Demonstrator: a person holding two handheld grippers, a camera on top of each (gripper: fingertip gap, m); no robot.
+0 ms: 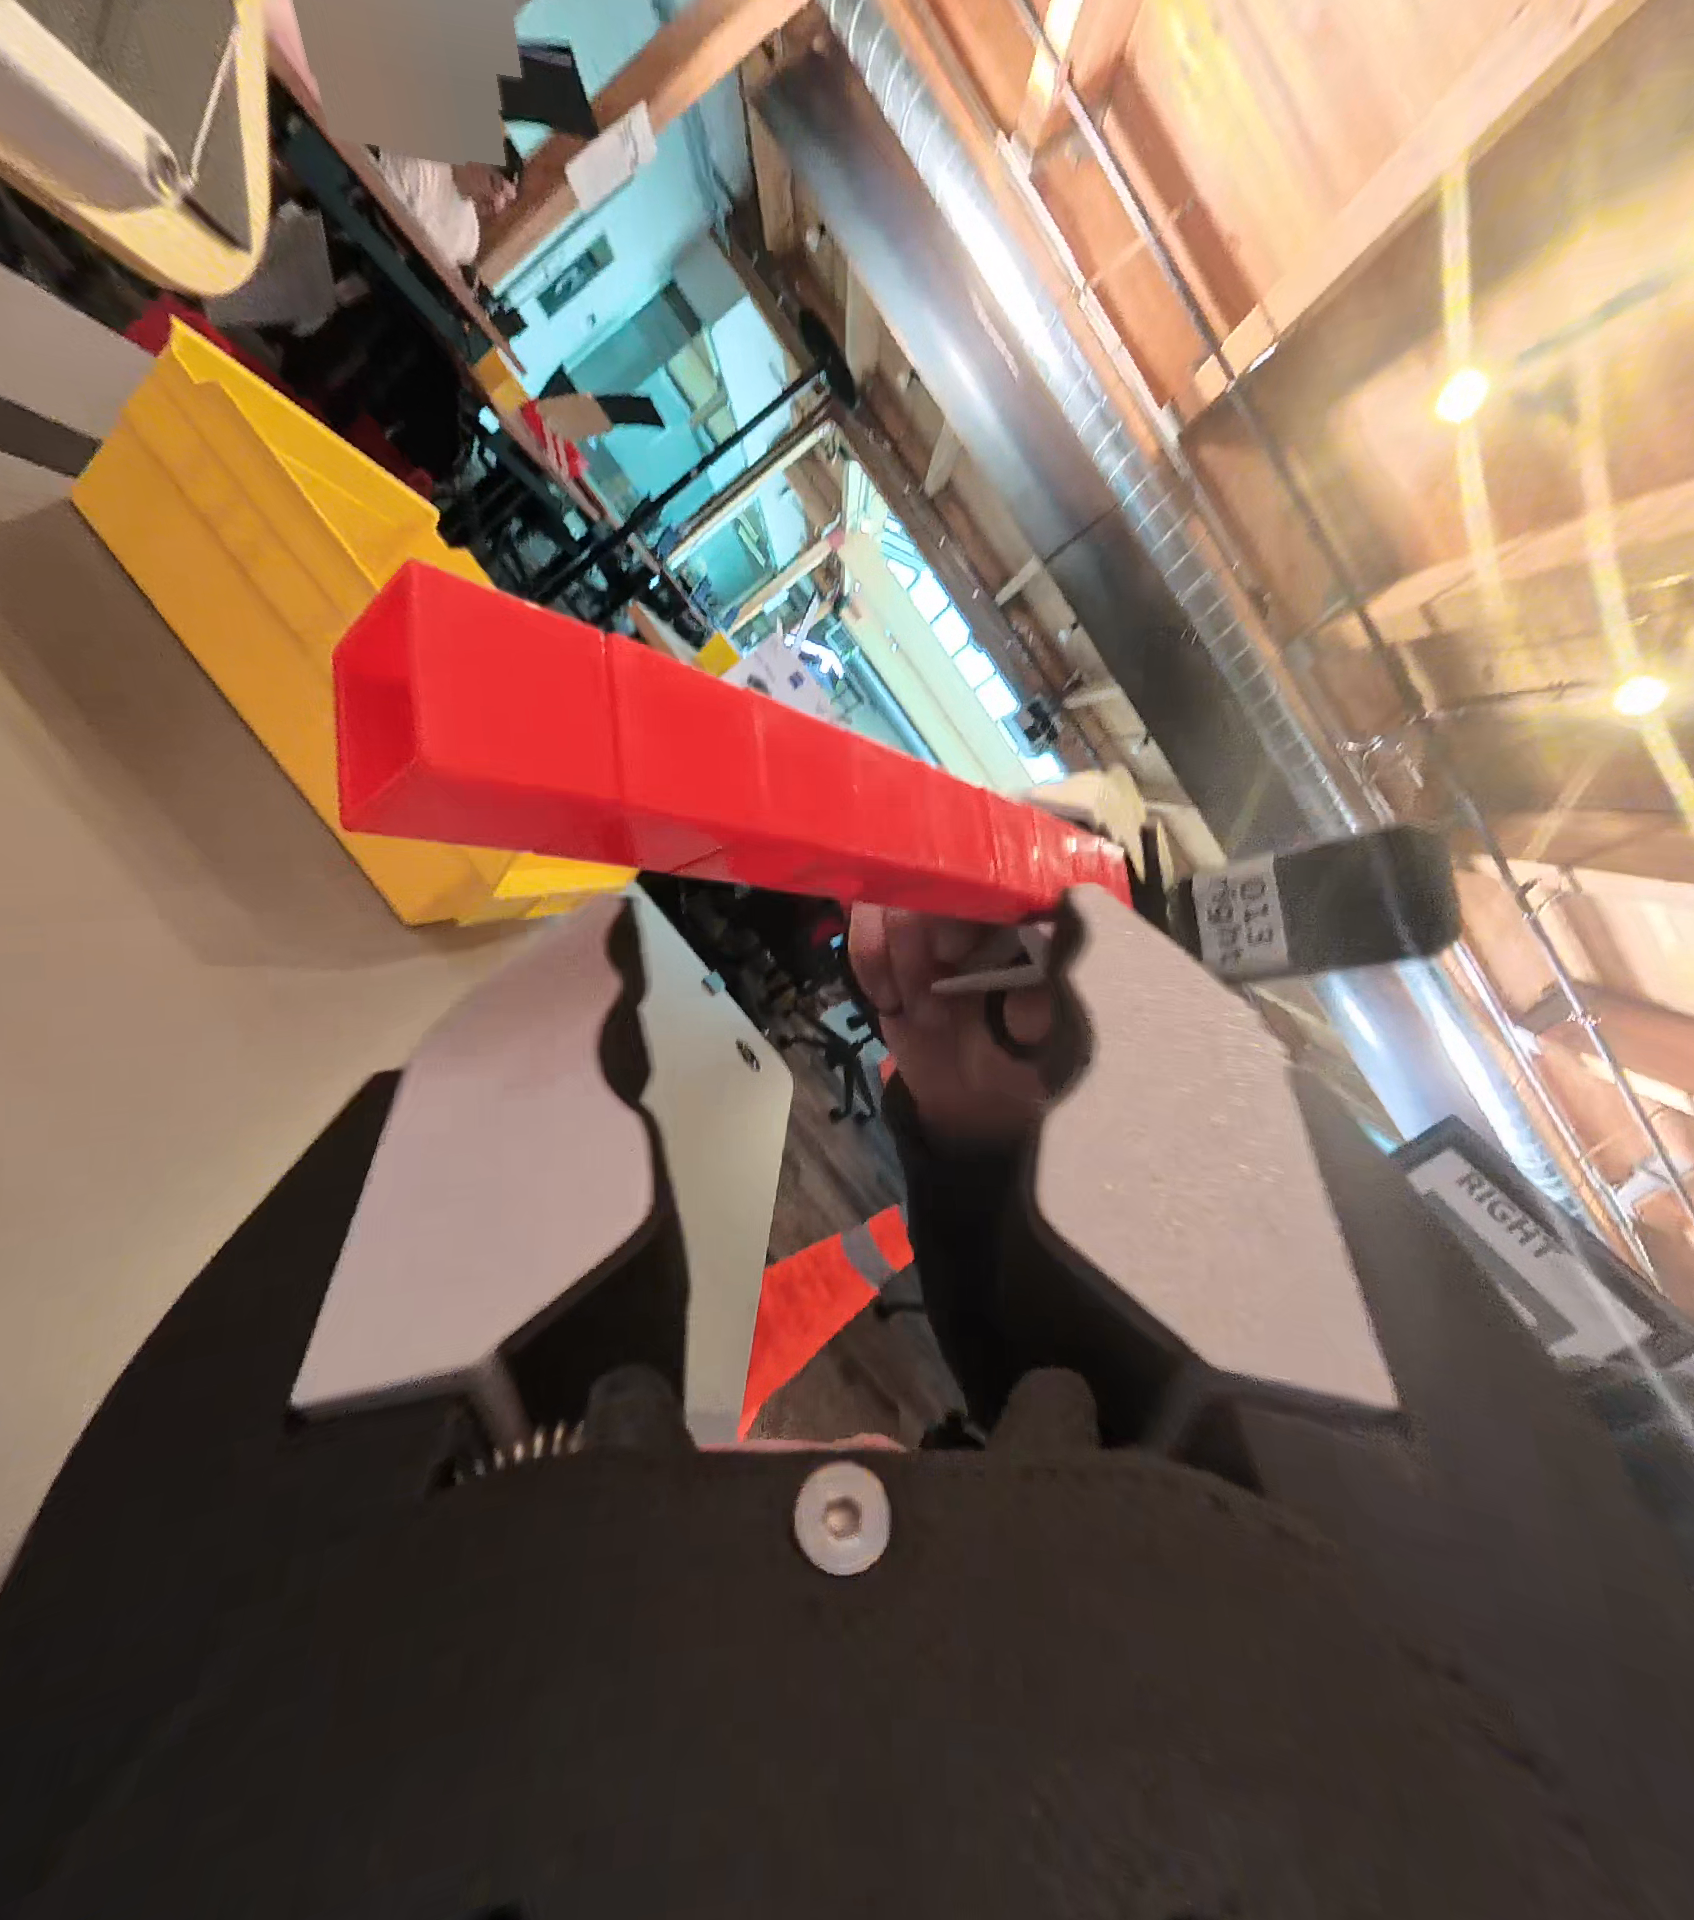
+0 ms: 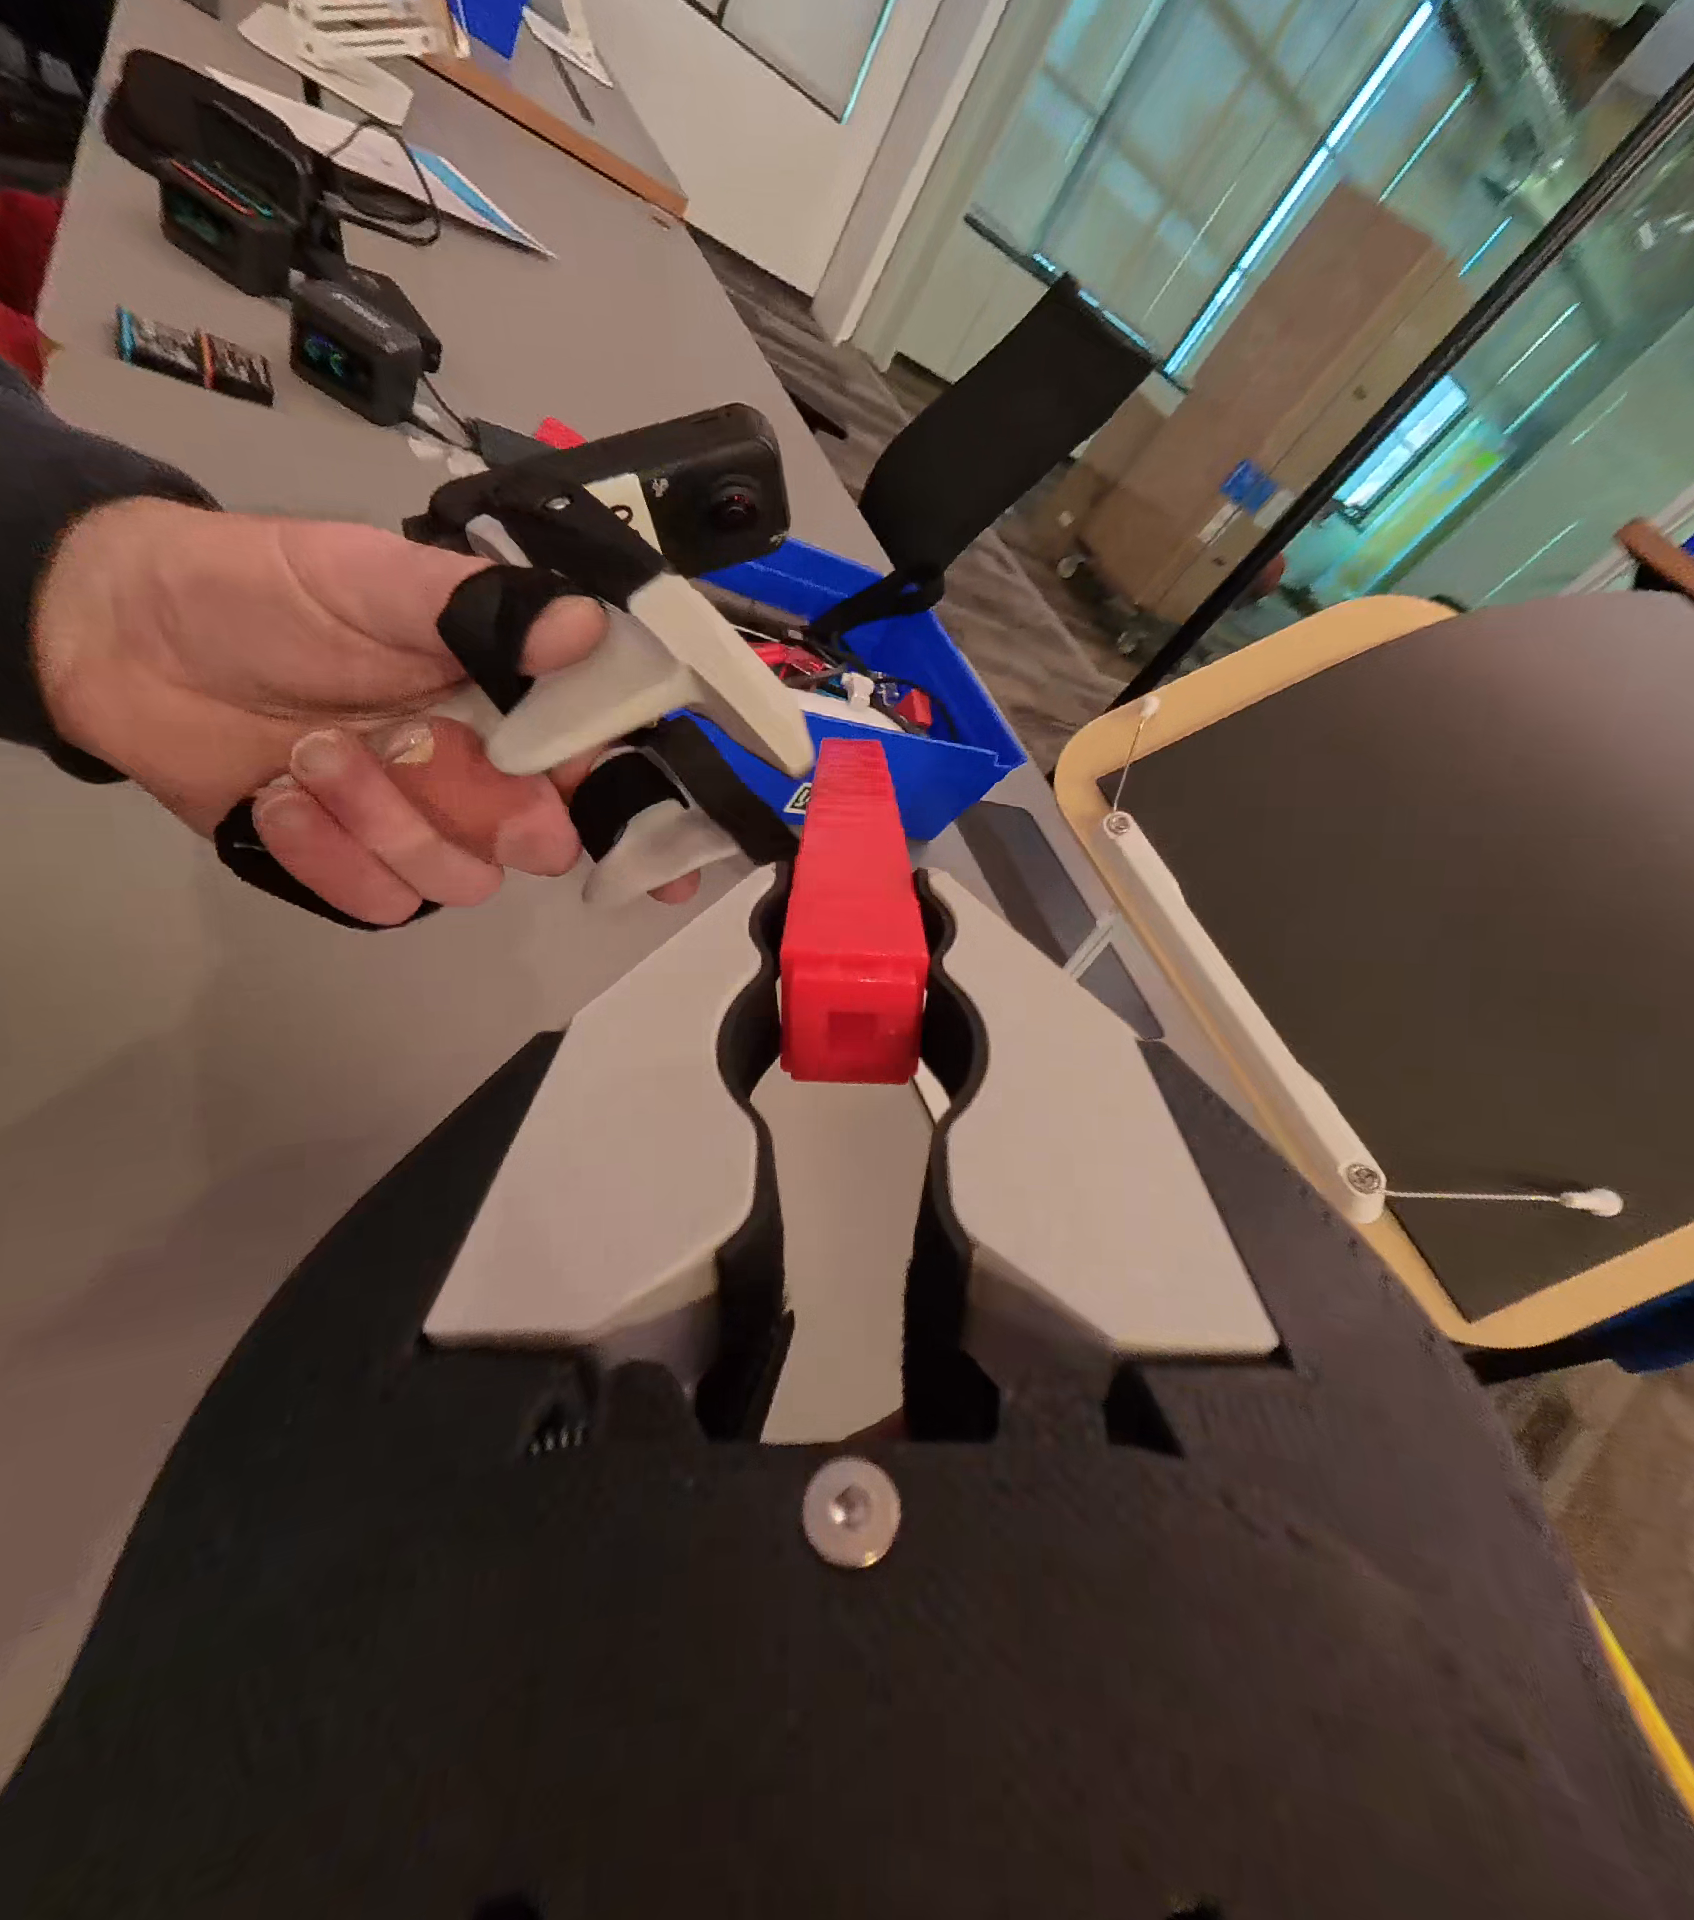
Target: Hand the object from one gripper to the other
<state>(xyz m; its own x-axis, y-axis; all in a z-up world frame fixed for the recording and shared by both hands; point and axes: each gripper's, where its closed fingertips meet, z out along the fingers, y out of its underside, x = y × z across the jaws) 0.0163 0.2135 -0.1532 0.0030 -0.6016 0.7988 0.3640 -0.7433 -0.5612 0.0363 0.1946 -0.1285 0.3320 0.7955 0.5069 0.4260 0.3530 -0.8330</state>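
Right gripper clamped on near end of red bar; bar's far end hidden behind left gripper's fingers. Left gripper jaws spread, nothing between; bar just past the tips, contact unclear. Yellow bin only in left view, blue bin only in right.
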